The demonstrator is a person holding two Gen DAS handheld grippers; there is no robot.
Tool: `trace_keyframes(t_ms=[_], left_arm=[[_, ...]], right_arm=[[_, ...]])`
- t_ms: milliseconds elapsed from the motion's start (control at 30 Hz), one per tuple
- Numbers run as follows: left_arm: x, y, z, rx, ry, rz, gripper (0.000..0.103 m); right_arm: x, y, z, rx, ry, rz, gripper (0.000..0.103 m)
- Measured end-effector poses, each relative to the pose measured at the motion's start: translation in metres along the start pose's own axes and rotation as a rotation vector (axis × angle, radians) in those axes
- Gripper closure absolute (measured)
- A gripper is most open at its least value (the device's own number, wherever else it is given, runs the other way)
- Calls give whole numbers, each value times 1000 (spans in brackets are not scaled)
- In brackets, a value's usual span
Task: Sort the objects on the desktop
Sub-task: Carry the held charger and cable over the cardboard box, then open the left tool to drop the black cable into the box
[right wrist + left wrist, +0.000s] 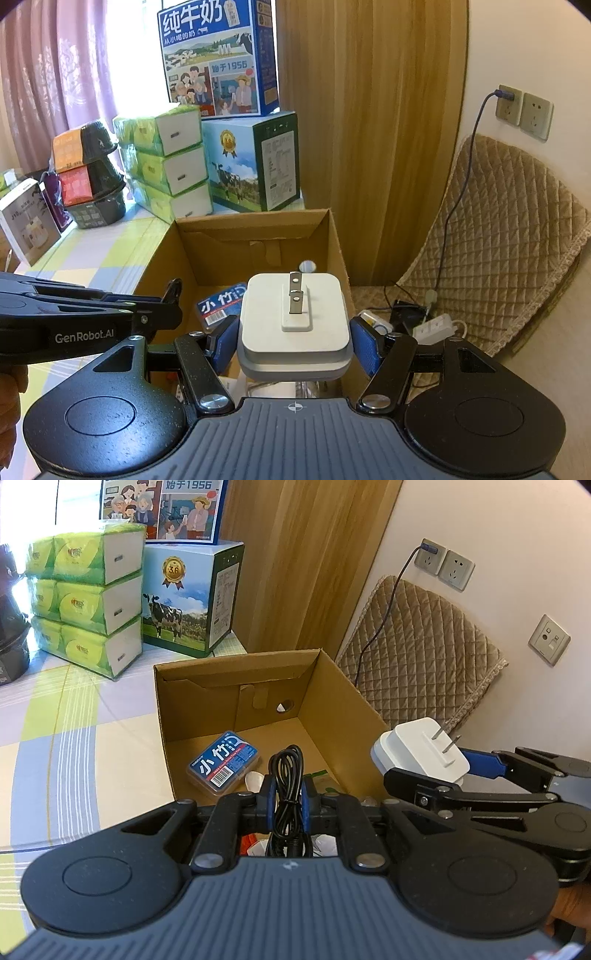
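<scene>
Held a bundled black cord [286, 775] upright, squeezed tight between the blue pads [269, 794] of the left claw [287, 794], just above the near edge of the open cardboard box [236, 698]. Held a white charger [293, 325] too, pinched by its sides in the right claw [294, 343], with two metal prongs poking up and away, over the near right side of the box. Both claws side by side, close together. Lay flat on the box floor, near the left wall: a small blue case [223, 764]. Stood on the checked tablecloth [74, 738], behind the box's far left corner: stacked green tissue packs [92, 602] and milk cartons [192, 594].
</scene>
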State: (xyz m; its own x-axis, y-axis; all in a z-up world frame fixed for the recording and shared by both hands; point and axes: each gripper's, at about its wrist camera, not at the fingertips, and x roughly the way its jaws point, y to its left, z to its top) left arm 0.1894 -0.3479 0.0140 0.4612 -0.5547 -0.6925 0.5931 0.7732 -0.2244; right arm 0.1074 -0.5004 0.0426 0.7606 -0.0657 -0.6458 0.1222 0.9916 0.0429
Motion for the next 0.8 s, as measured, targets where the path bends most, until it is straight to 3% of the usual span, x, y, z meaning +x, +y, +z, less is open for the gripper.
trace_keyframes(t_ms=[733,800], left_arm=[[16,7,5,-4,24,-4,92],[17,7,6,-9,20,12,67]], right_arm=[[13,1,8,-2,14,-2,41],[13,0,8,-1,15,-2,41]])
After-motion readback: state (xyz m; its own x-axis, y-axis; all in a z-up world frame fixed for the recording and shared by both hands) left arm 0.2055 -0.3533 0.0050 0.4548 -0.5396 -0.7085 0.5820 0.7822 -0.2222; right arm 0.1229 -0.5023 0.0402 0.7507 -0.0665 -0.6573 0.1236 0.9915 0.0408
